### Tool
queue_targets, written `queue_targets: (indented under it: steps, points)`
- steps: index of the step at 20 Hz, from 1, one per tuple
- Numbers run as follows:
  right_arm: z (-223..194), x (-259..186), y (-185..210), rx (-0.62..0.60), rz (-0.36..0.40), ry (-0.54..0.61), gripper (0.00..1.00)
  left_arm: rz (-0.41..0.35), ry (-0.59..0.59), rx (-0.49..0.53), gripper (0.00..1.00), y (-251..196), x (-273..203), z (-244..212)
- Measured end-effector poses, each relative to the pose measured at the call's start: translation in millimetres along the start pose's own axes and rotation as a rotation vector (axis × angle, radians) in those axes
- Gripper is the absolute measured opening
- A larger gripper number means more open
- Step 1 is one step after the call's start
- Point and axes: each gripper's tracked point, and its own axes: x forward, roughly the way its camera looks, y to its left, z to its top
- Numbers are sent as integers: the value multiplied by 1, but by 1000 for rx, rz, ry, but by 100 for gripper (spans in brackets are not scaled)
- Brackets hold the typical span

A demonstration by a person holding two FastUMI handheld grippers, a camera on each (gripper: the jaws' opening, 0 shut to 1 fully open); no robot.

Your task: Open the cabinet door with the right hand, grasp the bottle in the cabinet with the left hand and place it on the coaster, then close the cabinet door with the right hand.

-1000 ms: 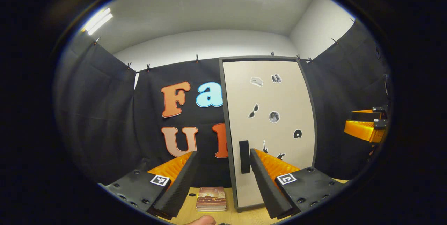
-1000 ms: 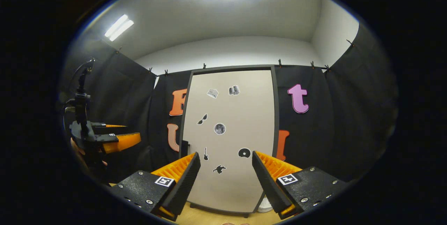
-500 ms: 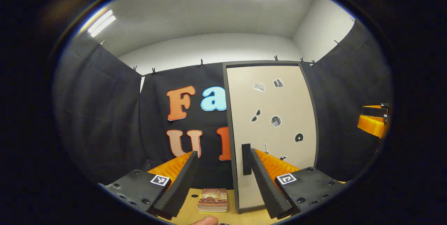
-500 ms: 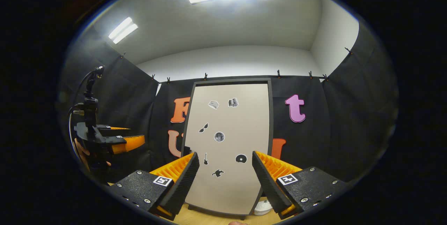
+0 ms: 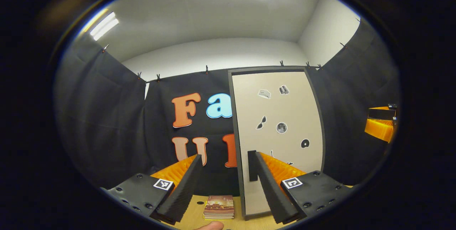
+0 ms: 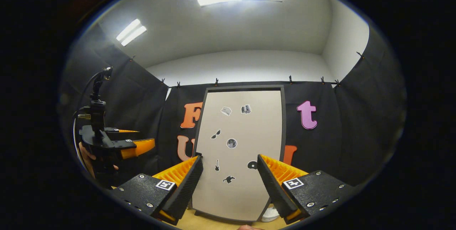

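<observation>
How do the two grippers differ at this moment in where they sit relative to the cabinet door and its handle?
The right gripper faces the cabinet door nearly square on; the left gripper sits off to the door's handle side, half facing the booth cloth. The handle shows just by the left gripper's fingers, while in the right gripper view it is barely visible at the door's edge. Both are open and hold nothing.

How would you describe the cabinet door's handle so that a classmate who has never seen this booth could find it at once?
Start at the tall pale cabinet door with small dark stickers that stands on the wooden table against the black cloth wall. Go to its left edge, low down. The handle is the short upright black bar there, plain and raised, unlike the flat stickers.
</observation>
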Motion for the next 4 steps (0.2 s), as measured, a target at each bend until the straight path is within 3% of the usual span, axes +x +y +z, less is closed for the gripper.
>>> queue_targets:
  steps: [4]
  points:
    - [-5, -1, 7, 4, 18, 1, 97, 2, 2, -1, 95, 0, 4, -4]
